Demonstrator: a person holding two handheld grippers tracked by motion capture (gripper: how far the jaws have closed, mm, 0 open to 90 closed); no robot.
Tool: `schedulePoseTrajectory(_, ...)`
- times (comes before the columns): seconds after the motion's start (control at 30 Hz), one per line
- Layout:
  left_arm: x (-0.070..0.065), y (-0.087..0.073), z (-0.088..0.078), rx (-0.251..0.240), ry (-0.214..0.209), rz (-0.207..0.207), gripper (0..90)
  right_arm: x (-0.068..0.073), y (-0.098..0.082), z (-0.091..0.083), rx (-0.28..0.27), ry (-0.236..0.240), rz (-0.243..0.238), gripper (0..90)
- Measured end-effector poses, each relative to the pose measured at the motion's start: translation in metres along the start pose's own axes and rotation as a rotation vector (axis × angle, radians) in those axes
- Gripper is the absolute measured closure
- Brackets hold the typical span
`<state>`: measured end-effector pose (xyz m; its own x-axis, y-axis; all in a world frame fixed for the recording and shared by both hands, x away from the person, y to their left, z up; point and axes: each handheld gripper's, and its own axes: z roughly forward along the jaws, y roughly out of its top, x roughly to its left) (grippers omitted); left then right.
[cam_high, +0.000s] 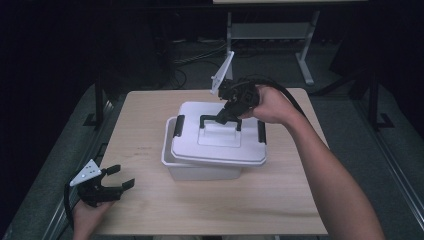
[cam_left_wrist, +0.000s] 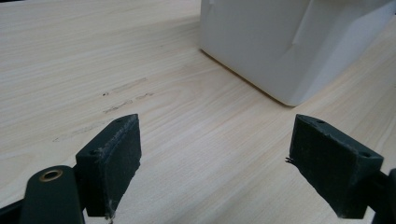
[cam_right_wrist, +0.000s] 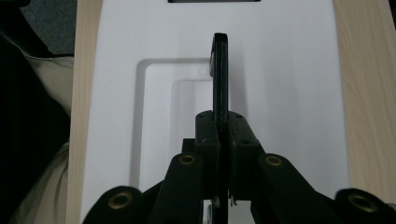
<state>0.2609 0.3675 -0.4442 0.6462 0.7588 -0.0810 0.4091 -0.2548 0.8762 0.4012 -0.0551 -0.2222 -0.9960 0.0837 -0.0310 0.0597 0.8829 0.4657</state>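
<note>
One white box (cam_high: 200, 167) sits mid-table (cam_high: 280, 200), its white lid (cam_high: 220, 142) lying askew on top, shifted so the box's left rim shows beside it. Black latches at the lid's left (cam_high: 178, 125) and right (cam_high: 261, 131) ends. Black carry handle (cam_high: 210, 119) stands up from the lid's recessed centre.

Surroundings: dark floor beyond the table, a white frame of another table (cam_high: 305, 50) at the back, cables on the floor near it. Table top around the box is bare wood with a few faint scuff marks (cam_left_wrist: 123, 95). Nothing lies between the left gripper and the box.

Hard to make out: the box's inside is hidden under the lid. In the right gripper view the handle (cam_right_wrist: 220, 84) is seen edge-on as a thin black bar, its lower part hidden between the fingers; a latch at the top edge is cut off. In the left gripper view the box (cam_left_wrist: 289, 46) is cut off by the top and right edges. Background is too dark to read.

Right gripper (cam_high: 226, 116): fingers (cam_right_wrist: 208, 135) pinched tight on the handle, pads pressing both sides of it, hand coming in from the right over the lid.

Left gripper (cam_high: 117, 177): rests at the table's near left corner, well apart from the box, fingers (cam_left_wrist: 112, 158) spread wide, holding nothing, only bare table between them.
</note>
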Motion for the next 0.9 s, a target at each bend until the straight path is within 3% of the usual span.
schedulePoseTrajectory(0.9,0.003,-0.001,-0.003,-0.013,0.005,-0.007,16.0,-0.024,0.022,0.041,0.016,0.073,-0.024,84.5)
